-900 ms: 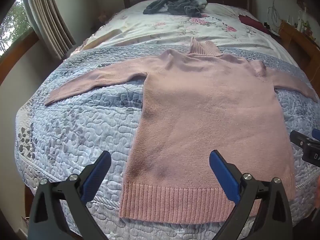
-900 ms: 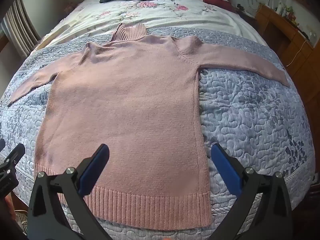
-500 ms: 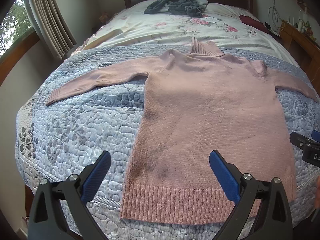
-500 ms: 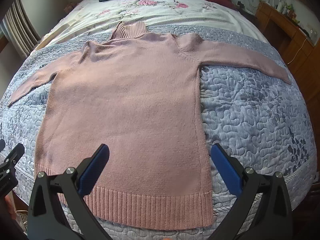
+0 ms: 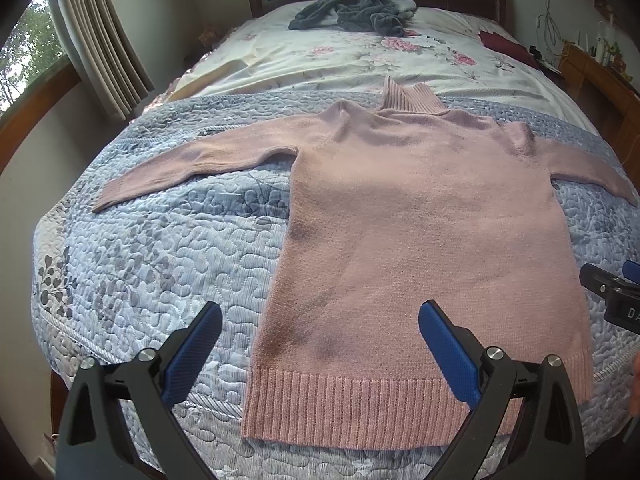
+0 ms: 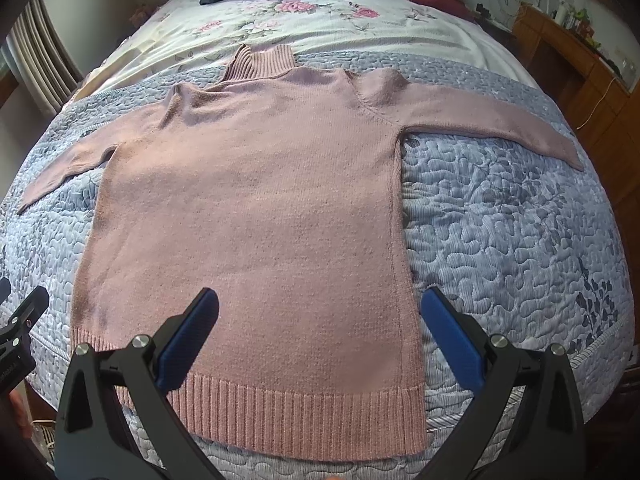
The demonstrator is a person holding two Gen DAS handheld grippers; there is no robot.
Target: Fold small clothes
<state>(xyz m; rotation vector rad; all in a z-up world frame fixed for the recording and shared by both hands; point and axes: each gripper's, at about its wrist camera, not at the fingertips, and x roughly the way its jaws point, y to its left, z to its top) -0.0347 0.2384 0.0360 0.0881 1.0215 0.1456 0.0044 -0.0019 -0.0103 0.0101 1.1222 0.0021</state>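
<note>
Compared with the earlier frames, little change is seen: in both views the pink sweater (image 5: 420, 216) is framed slightly differently, with the headboard end of the bed appearing a touch nearer the top edge, while the garment itself is found in the same spread-out position.

The sweater (image 6: 248, 208) is laid flat on the blue quilted bedspread (image 5: 160, 248), across the foot half of the bed. Its long axis is run along the bed's length: the ribbed hem is placed nearest the cameras at the foot edge, and the ribbed turtleneck collar is pointed toward the floral sheet (image 5: 340, 60) and the dark headboard. The sleeves are stretched out sideways, the left one angled down toward the left edge of the quilt, the right one reaching toward the right side.

The knit is seen as a dusty pink, smooth, with a few darker smudges near the lower left of the body.

The left gripper (image 5: 320, 344) is held released above the hem's left corner, its blue pads wide apart with nothing between them. The right gripper (image 6: 320, 332) is likewise held released over the hem's right part, empty. A grey garment (image 5: 352, 12) is lying bunched near the headboard.
</note>
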